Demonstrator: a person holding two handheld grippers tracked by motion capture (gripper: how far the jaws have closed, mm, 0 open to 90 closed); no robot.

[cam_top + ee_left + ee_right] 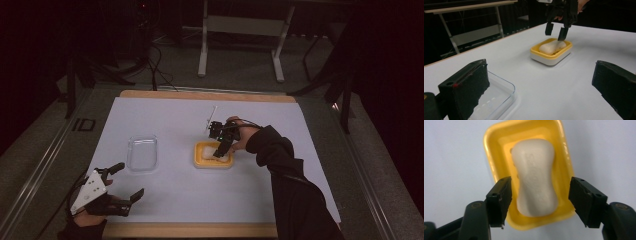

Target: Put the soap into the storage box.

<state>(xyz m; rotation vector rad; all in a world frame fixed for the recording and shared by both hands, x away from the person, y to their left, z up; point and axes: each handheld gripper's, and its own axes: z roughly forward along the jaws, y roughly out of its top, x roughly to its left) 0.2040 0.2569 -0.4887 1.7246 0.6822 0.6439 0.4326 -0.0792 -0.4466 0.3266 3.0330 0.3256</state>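
A white bar of soap (pixel 536 177) lies in a yellow soap dish (pixel 496 142) on the pale table top, near the middle of the table in the high view. My right gripper (pixel 541 197) hangs just above it, pointing down, open, one jaw on each side of the bar with a gap at both pads. From the left gripper view the right gripper (pixel 555 32) stands over the soap (pixel 551 47) and the dish (pixel 549 58). My left gripper (pixel 129 181) rests open at the front left corner, nothing between its jaws.
A clear shallow container (pixel 142 153) sits empty left of the dish, just ahead of my left gripper. A thin white stick (pixel 212 116) lies behind the right hand. The table's wooden edge (pixel 200 95) runs along the far side; a desk frame (pixel 240 30) stands beyond.
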